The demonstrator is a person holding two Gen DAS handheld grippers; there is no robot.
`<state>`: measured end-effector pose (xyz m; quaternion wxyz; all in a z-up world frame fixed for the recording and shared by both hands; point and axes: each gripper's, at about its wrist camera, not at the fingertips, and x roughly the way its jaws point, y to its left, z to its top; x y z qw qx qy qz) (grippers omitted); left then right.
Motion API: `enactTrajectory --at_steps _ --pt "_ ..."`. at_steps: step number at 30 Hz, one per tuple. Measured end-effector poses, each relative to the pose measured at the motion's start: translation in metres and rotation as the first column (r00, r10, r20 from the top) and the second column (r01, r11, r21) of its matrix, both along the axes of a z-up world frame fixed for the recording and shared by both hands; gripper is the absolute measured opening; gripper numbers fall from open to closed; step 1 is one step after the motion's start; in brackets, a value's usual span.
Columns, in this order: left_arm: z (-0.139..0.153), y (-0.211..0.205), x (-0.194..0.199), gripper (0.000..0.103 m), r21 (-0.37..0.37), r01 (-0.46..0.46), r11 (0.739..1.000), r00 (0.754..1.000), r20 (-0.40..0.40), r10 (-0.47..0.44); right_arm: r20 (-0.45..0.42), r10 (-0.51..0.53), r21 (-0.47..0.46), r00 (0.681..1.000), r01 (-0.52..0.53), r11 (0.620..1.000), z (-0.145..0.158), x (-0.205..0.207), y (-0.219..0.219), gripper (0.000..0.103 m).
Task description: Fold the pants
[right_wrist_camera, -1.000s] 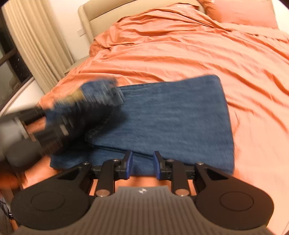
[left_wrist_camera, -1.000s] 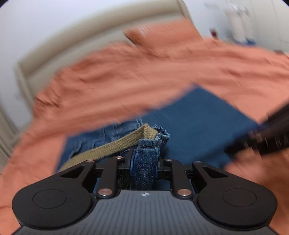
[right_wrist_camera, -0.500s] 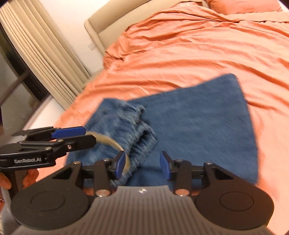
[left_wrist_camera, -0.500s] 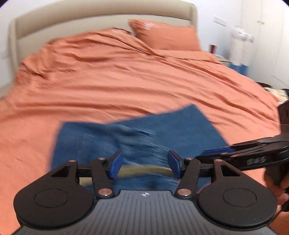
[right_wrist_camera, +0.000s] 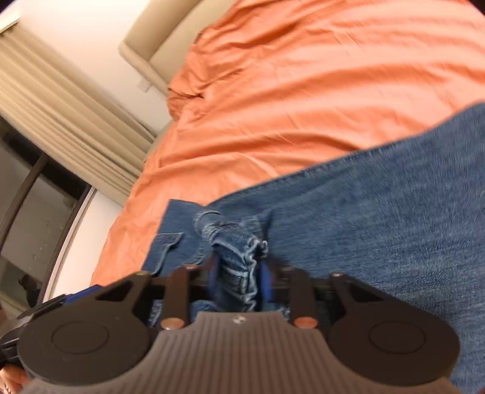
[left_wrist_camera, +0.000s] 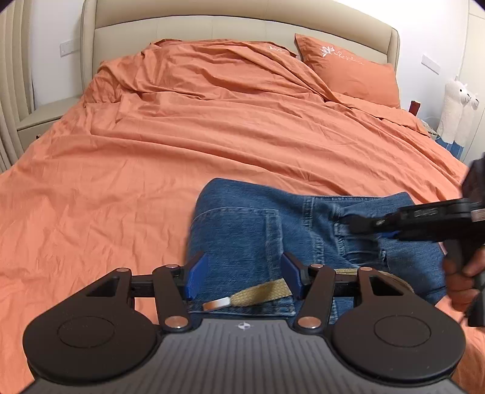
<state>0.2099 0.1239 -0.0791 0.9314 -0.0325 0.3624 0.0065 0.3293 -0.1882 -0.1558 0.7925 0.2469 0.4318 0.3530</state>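
Blue denim pants [left_wrist_camera: 272, 230] lie folded on the orange bedspread [left_wrist_camera: 151, 157], back pocket up, with a tan woven belt [left_wrist_camera: 260, 292] at the near edge. My left gripper [left_wrist_camera: 244, 277] is open and empty just above the waistband and belt. My right gripper [right_wrist_camera: 238, 280] is shut on a bunched fold of the pants' waistband [right_wrist_camera: 236, 254]; in the left wrist view it [left_wrist_camera: 363, 225] reaches in from the right onto the denim. The pants also fill the right of the right wrist view [right_wrist_camera: 379, 218].
An orange pillow [left_wrist_camera: 348, 69] and beige headboard [left_wrist_camera: 212, 27] are at the far end. A bedside shelf [left_wrist_camera: 45, 112] and curtains [right_wrist_camera: 60, 121] stand on the left. White plush toys [left_wrist_camera: 457, 109] stand at the far right.
My left gripper let go of the waistband and opened, and the pants now lie folded. My right gripper moved in and closed on the waistband.
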Motion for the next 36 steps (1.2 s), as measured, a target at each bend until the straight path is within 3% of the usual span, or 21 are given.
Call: enactTrajectory --at_steps 3,6,8,11,14,17,20,23,24,32,34,36 --pt "0.004 0.003 -0.002 0.062 -0.028 0.003 1.0 1.0 0.013 -0.003 0.049 0.015 0.035 0.999 -0.017 0.999 0.028 -0.02 -0.008 0.011" --pt "0.007 0.004 0.001 0.06 -0.051 0.012 0.999 1.0 0.012 -0.012 0.037 0.026 0.17 0.999 -0.032 0.985 0.054 -0.036 -0.026 0.011" --pt "0.003 0.002 0.009 0.057 -0.038 0.032 0.999 0.999 -0.019 -0.033 0.014 0.022 0.192 1.0 -0.024 0.981 0.061 -0.044 -0.034 0.01" --pt "-0.012 0.001 0.021 0.045 -0.024 0.033 0.999 0.996 -0.084 -0.035 -0.062 -0.024 0.118 0.998 0.031 0.992 0.042 -0.043 -0.037 0.01" --pt "-0.026 0.006 0.028 0.043 -0.034 0.02 0.999 0.992 -0.127 -0.025 -0.135 -0.059 0.08 0.989 0.071 0.994 0.014 -0.039 -0.037 0.01" --pt "-0.033 0.009 0.029 0.042 -0.044 0.02 0.999 0.991 -0.134 -0.026 -0.132 -0.077 0.05 0.988 0.084 0.995 0.001 -0.036 -0.036 0.011" --pt "-0.033 0.009 0.028 0.042 -0.041 0.027 0.999 0.991 -0.13 -0.032 -0.132 -0.075 0.035 0.988 0.08 0.996 -0.002 -0.035 -0.036 0.019" --pt "-0.033 0.008 0.028 0.042 -0.045 0.033 0.998 0.991 -0.124 -0.039 -0.116 -0.073 0.037 0.991 0.077 0.996 0.001 -0.04 -0.041 0.044" --pt "-0.033 0.008 0.028 0.042 -0.046 0.035 0.998 0.992 -0.122 -0.041 -0.115 -0.08 0.036 0.99 0.085 0.996 0.0 -0.041 -0.045 0.045" --pt "-0.033 0.012 0.027 0.042 -0.08 0.024 0.997 0.995 -0.095 -0.032 -0.264 -0.074 0.144 0.962 0.116 0.983 -0.04 -0.027 -0.042 0.041" --pt "-0.03 0.016 0.025 0.042 -0.104 0.013 0.994 0.997 -0.079 -0.021 -0.292 -0.07 0.18 0.954 0.127 0.975 -0.049 -0.024 -0.037 0.021" --pt "-0.022 0.022 0.019 0.041 -0.132 -0.002 0.991 0.999 -0.043 -0.003 -0.295 -0.075 0.187 0.953 0.134 0.973 -0.047 -0.025 -0.034 0.017"
